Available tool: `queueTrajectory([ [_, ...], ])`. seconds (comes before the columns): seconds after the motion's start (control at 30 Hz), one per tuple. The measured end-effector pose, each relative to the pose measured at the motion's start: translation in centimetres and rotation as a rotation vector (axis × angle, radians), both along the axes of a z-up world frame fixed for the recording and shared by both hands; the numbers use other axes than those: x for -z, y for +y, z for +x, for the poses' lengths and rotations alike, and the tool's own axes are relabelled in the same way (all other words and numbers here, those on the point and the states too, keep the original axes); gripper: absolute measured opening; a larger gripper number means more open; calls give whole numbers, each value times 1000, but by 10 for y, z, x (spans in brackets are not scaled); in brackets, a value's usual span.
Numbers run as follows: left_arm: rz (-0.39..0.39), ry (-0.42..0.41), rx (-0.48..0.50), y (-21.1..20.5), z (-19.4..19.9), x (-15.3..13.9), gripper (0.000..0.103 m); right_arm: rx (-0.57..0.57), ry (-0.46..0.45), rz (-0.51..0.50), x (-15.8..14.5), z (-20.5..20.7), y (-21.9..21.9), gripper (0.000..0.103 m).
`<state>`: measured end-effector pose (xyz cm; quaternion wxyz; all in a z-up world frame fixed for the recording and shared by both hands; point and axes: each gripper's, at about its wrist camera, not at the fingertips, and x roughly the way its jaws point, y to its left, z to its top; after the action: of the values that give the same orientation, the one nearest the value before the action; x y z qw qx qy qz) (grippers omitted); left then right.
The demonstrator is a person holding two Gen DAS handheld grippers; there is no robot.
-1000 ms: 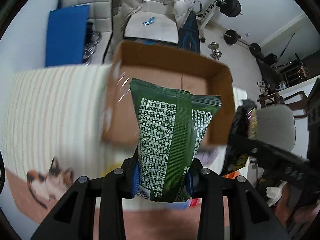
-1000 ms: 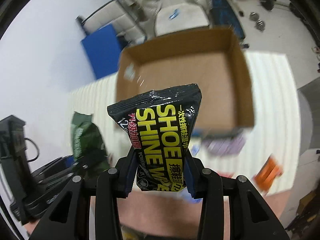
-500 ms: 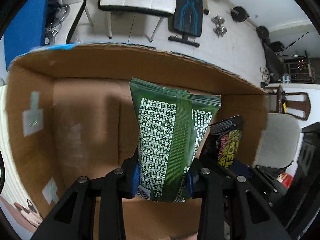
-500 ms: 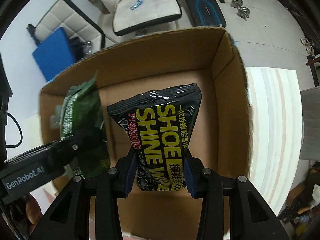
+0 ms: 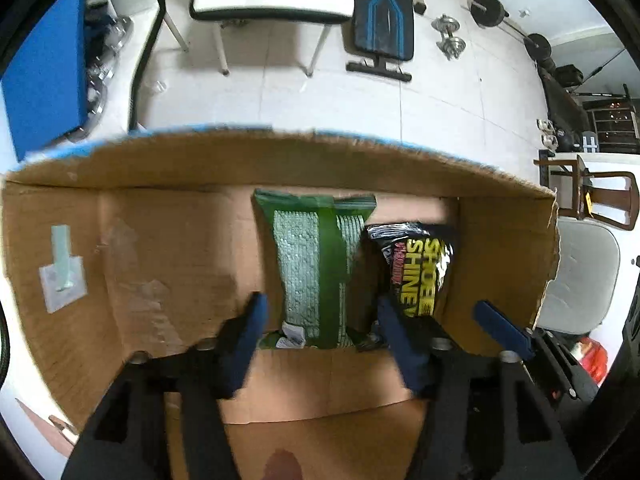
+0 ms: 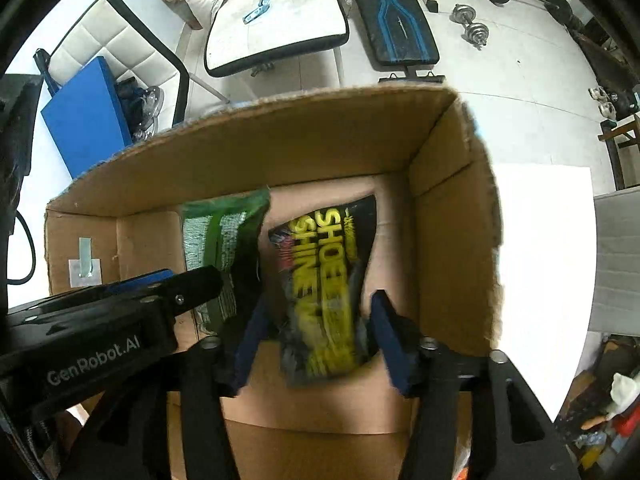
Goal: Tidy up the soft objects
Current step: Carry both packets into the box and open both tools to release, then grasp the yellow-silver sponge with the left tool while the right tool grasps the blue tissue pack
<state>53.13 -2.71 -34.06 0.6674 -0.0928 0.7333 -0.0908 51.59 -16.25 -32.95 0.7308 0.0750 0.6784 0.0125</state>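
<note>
A brown cardboard box [image 5: 168, 240] fills both views; it also shows in the right wrist view [image 6: 448, 240]. A green wipes pack [image 5: 316, 268] lies inside it, between the spread fingers of my left gripper [image 5: 320, 336], which is open. A black "SHOE SHINE" wipes pack [image 6: 324, 296] lies beside it, between the spread fingers of my right gripper [image 6: 316, 340], which is open. The black pack [image 5: 416, 272] shows right of the green one in the left wrist view. The green pack [image 6: 220, 248] shows partly behind the left gripper's body in the right wrist view.
Beyond the box are a tiled floor, a white cushioned bench [image 6: 276, 20], a black-and-blue exercise bench [image 6: 396, 28], dumbbells [image 5: 450, 40] and a blue board [image 6: 84, 116]. A white tabletop [image 6: 544, 280] lies right of the box. A chair [image 5: 580, 280] stands at the right.
Both grippers moved over and into the box, then opened. The green pack and the black pack left the fingers and now lie in the box.
</note>
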Motion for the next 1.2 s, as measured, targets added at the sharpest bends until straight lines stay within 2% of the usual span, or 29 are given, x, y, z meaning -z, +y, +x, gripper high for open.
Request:
queueTrajectory([
  [0.1,44,-51,19,3,-5,-13,77,-15,-7,-20,-9,-4,0,70],
  [0.17,63,-79,33,5,-14,-25,91,-27,-9,-27,-15,-9,1,78],
  [0.27,86,-122,35,11,-26,-40,97,-46,-5,-28,-23,-19,2,86],
  [0.33,111,-151,40,15,-39,-50,101,-62,-6,-26,-28,-29,3,97],
  [0.4,122,-172,34,19,-50,-57,102,-71,-12,-35,-33,-40,5,103],
  [0.73,139,-225,-19,36,-108,-86,102,-78,-66,-28,-67,-94,15,103],
  [0.97,113,-289,-50,44,-143,-133,102,-73,-127,35,-106,-130,19,103],
  [1.07,130,-323,-80,56,-174,-150,102,-75,-167,61,-123,-159,19,103],
  [1.13,142,-332,-115,69,-204,-150,102,-74,-176,72,-123,-189,18,103],
  [1.2,166,-297,-152,84,-234,-133,102,-65,-156,86,-109,-216,17,103],
])
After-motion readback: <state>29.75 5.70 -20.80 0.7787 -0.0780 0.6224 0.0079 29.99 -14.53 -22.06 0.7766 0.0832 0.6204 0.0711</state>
